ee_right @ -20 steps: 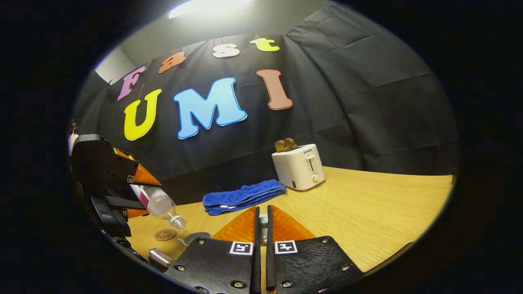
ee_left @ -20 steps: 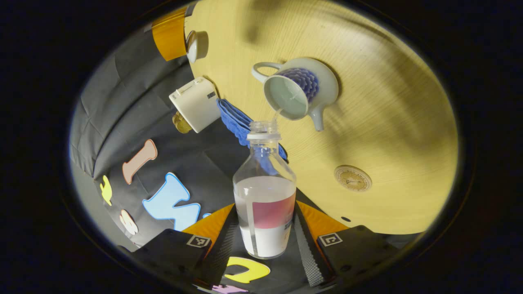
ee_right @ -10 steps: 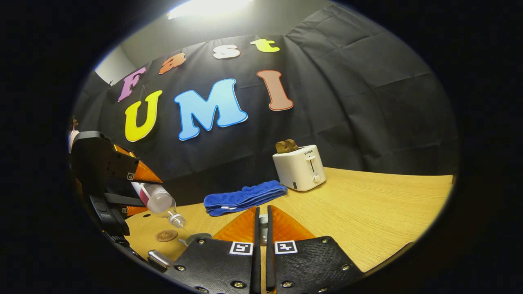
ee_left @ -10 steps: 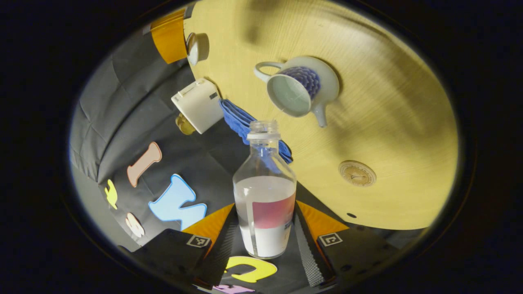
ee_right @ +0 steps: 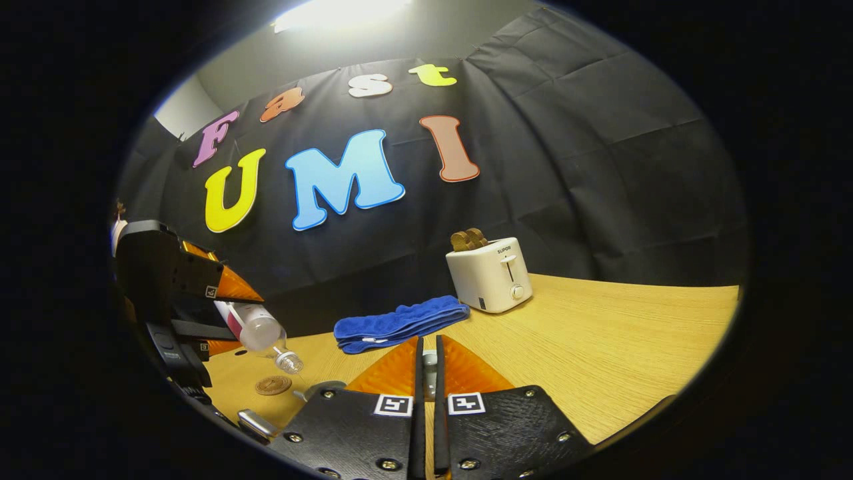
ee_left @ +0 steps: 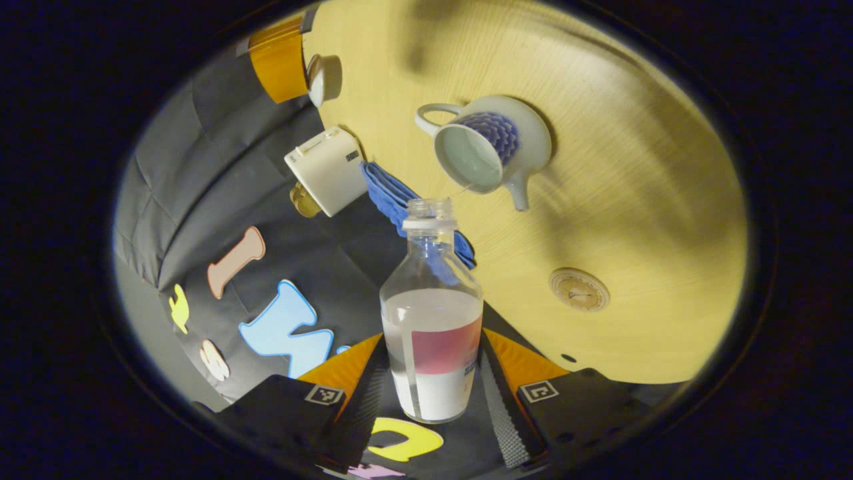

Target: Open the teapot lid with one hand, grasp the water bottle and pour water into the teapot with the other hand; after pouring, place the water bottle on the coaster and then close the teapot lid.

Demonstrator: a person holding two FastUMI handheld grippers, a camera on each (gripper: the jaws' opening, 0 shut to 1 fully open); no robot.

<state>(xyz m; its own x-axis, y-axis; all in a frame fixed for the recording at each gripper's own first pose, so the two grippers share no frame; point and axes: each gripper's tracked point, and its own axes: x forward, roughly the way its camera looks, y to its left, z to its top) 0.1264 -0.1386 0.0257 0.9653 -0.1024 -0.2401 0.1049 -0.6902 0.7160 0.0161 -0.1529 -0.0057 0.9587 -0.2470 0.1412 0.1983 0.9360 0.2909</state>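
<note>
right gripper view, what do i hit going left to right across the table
left gripper holding the water bottle → coaster → blue towel → toaster

1. Staged recording booth, not a real home: black cloth wall (ee_right: 566, 167) hangs creased behind the table, with a plain pale wall and a bright ceiling light (ee_right: 340, 10) above it.
2. One light wood table (ee_right: 600, 353) carries kitchen props: white toaster (ee_right: 490, 273) with toast in its slots at the far edge, folded blue towel (ee_right: 398, 322) just left of it.
3. Teapot (ee_left: 493, 147) and round coaster (ee_left: 578, 290) sit apart on that table.
</note>
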